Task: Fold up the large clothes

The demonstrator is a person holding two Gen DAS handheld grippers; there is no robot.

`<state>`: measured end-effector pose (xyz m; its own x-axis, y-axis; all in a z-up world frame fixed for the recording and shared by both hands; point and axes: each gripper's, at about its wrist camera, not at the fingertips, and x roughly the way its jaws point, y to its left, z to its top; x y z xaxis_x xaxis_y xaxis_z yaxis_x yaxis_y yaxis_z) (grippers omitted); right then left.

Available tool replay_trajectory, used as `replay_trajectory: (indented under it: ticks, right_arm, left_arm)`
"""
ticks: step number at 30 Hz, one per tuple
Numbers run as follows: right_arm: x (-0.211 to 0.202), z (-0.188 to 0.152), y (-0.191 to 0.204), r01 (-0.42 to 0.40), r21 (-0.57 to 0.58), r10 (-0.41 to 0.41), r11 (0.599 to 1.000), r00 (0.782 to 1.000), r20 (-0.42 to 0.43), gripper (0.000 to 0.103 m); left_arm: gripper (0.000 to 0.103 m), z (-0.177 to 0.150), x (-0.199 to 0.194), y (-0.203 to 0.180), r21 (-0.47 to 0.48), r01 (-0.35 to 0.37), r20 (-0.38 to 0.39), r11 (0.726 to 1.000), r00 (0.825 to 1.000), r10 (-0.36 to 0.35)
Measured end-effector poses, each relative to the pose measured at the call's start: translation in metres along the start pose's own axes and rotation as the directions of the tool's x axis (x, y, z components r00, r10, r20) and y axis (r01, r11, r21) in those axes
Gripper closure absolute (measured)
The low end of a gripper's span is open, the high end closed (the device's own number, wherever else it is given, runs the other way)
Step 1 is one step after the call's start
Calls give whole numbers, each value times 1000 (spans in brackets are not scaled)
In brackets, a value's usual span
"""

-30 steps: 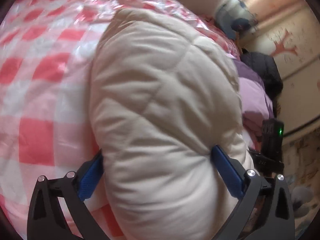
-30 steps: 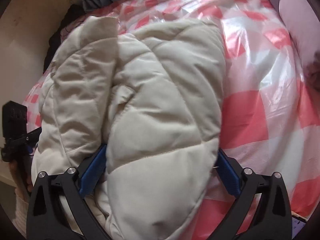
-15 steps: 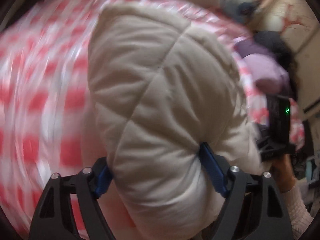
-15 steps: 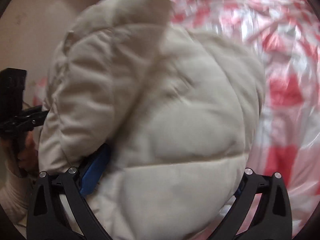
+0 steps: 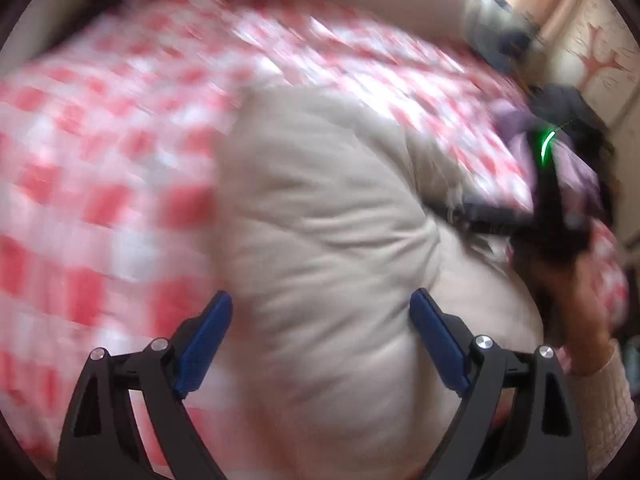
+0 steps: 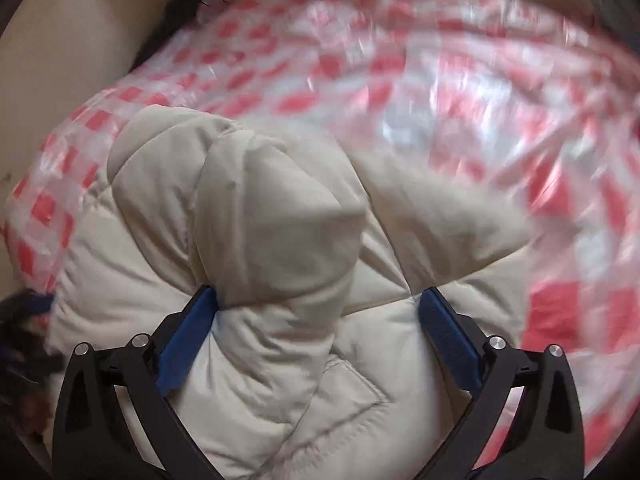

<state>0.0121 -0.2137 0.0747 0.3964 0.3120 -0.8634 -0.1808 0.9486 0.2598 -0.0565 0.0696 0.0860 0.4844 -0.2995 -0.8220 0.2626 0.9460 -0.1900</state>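
Note:
A cream quilted puffer jacket [image 5: 320,240] lies bunched on a bed with a red-and-white checked plastic cover [image 5: 100,160]. My left gripper [image 5: 320,332] has its blue-padded jaws wide apart with a thick bulge of the jacket pressed between them. My right gripper [image 6: 320,328] also stands wide, clamping a puffy fold of the same jacket [image 6: 280,240]. The right gripper's body, with a green light [image 5: 546,148], and the person's hand show at the right of the left wrist view. Both views are motion-blurred.
A purple garment [image 5: 520,124] and a dark one [image 5: 568,104] lie at the far right of the bed by a beige wall. A beige wall or headboard [image 6: 60,40] lies left in the right wrist view. The checked cover [image 6: 480,120] spreads beyond the jacket.
Both grippers have swung with the jacket held between their jaws; the jacket is lower in view and more bed shows beyond it. The right gripper's hand moved nearer the left.

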Motion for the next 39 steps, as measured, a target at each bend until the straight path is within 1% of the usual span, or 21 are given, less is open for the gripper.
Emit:
replay_trajectory:
  ticks: [2,5,8,9,10,11,12,14,15,16,17,19,22,24,25,26,27,31,34,36,39]
  right_arm:
    - [8,-1,-26,-67,78,66,995,998,12,6]
    - [-10,1,-22,-62,90,63,994,998,0,7]
    - [-68,-18,-18,-127,81,116,989,985,128,7]
    - [-76,-32,-15,-115,76,103,990,984,143,7]
    - [-68,-39,-11,-79,62,72,995,992,102,7]
    - [-37,-52,-5,-9,11,9,1000,1000,-20,7]
    - [-20,-63,-7,-20,11,20,1000,999,-49,6]
    - [-26,-66,-26,-99,109,106,989,993,-59,7]
    - [-38,-66,-31,-134,144,140,980,990,-27,7]
    - [-61,-69,-39,-213,191,206,958,977,56,7]
    - [-75,-73,-46,-246,224,226,943,968,112,7]
    - [-88,-81,-59,-242,283,202,928,966,164,7]
    - [-49,-85,-62,-289,344,288,893,956,56,6]
    - [-33,-92,-51,-298,347,322,889,947,-12,6]
    - [-36,-92,-53,-319,356,339,878,941,8,6]
    - [-44,-91,-57,-389,368,395,845,917,62,6]
    - [-48,-91,-59,-414,375,412,829,907,89,6]
    - [-21,-88,-55,-354,363,383,862,924,-10,6]
    - [-22,-85,-53,-357,367,384,859,923,0,6]
    - [-29,-81,-42,-396,356,413,846,910,31,6]
    - [-42,-94,-18,-448,295,458,844,888,40,6]
  left_arm:
    - [14,10,2,18,-78,59,16,995,998,-58]
    - [13,15,37,24,-111,128,-83,986,987,-138]
    - [10,5,50,23,-114,142,-105,983,982,-154]
    - [9,2,52,21,-108,134,-101,985,984,-145]
    - [6,1,54,20,-115,133,-107,984,984,-145]
    - [6,1,59,18,-124,143,-128,982,979,-159]
    - [6,1,64,16,-125,148,-164,981,972,-168]
    - [6,1,52,11,-113,138,-156,984,975,-155]
    - [6,1,40,8,-90,142,-140,986,978,-154]
    - [6,-2,29,6,-77,149,-122,986,980,-158]
    - [6,-3,21,8,-76,152,-110,985,981,-160]
    - [6,-5,24,15,-109,165,-116,980,977,-178]
    - [6,-9,55,18,-181,218,-176,959,952,-249]
    - [6,-11,54,17,-187,223,-178,957,950,-256]
    - [6,-10,47,17,-171,223,-166,960,954,-251]
    - [6,-11,43,16,-160,224,-159,961,955,-249]
    - [6,-10,41,17,-150,223,-154,963,957,-246]
    - [5,-8,64,18,-177,253,-191,951,939,-286]
    - [7,-5,57,8,-146,231,-169,962,952,-254]
    - [14,-4,40,-3,-80,214,-131,974,966,-223]
    - [16,-5,14,-8,-14,204,-104,979,973,-205]
